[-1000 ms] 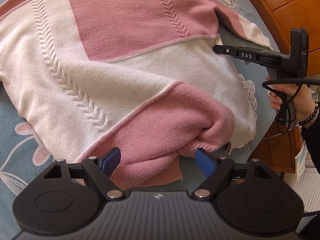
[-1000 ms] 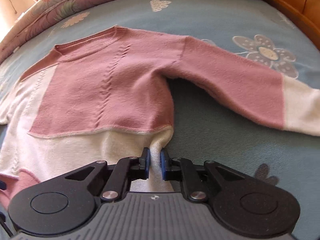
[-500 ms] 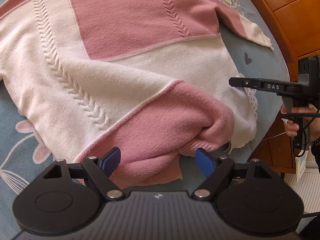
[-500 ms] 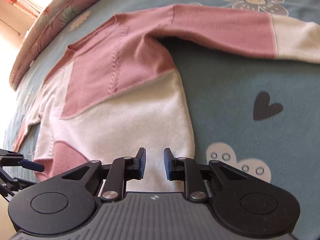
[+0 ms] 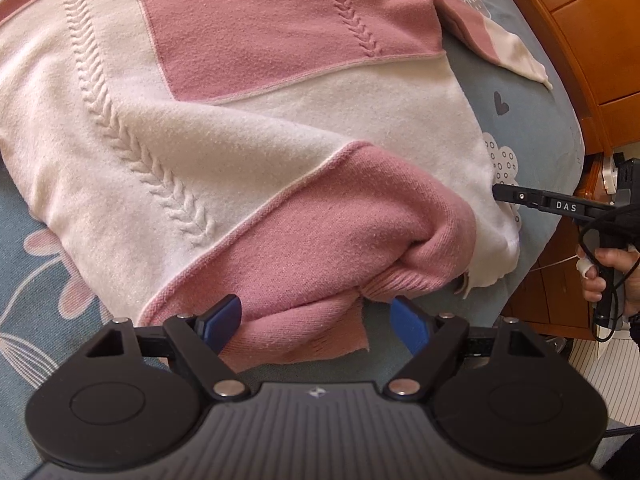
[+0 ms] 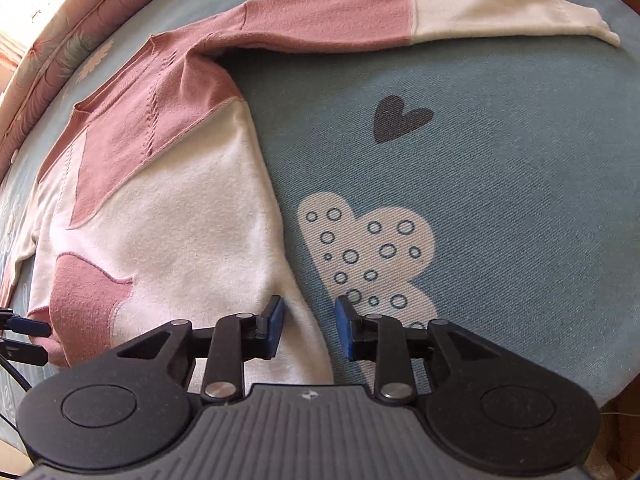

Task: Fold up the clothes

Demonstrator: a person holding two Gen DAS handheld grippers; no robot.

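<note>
A pink and white knit sweater lies spread on the blue bedspread; it also shows in the right wrist view. Its pink hem corner is bunched between the fingers of my open left gripper, which holds nothing. My right gripper is open astride the white side edge of the sweater near its hem; it shows from the side in the left wrist view. One sleeve stretches out across the bed.
A wooden bed frame runs along the right. A floral pillow or quilt edge lies at the far side of the bed. The bed's edge drops off just below both grippers.
My right gripper let go of the sweater's side edge, opened, and moved down along that edge toward the hem. My left gripper has stayed open over the pink hem corner.
</note>
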